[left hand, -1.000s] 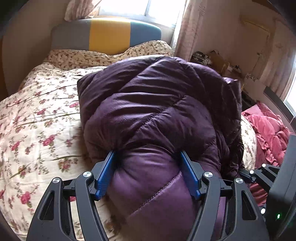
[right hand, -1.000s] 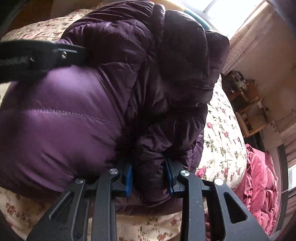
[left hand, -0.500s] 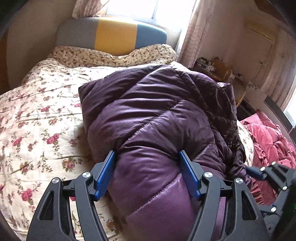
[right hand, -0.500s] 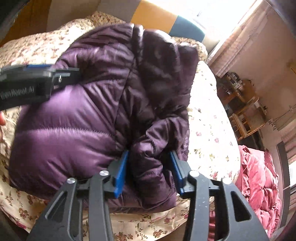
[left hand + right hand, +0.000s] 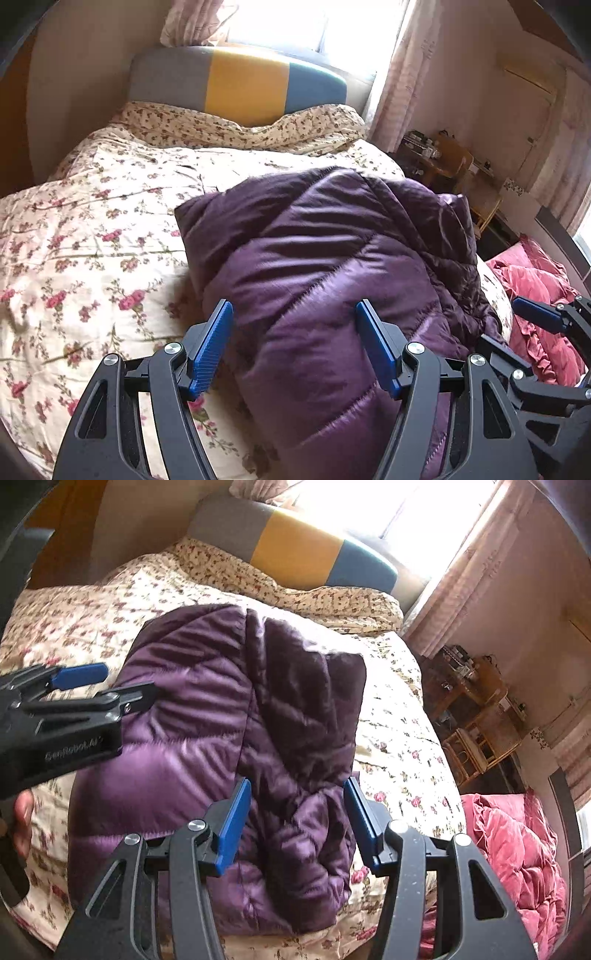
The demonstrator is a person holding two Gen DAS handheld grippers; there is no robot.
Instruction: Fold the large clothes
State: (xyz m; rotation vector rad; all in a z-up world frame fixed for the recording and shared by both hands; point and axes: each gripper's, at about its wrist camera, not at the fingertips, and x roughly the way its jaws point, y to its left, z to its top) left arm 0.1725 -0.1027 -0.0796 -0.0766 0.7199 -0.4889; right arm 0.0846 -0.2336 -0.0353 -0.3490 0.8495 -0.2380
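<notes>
A purple quilted down jacket lies folded in a thick bundle on the floral bedspread; it also shows in the right wrist view. My left gripper is open, its blue pads apart above the near end of the bundle, not gripping it. My right gripper is open above the bundle's right side, where the dark folded part lies. The left gripper also appears in the right wrist view, and the right gripper in the left wrist view.
A grey, yellow and blue headboard and a floral pillow stand at the far end under a bright window. A red quilt lies beyond the bed's right edge. Wooden chairs stand by the right wall.
Both grippers opened and let go of the jacket, then pulled back. The bundle has settled lower on the bed.
</notes>
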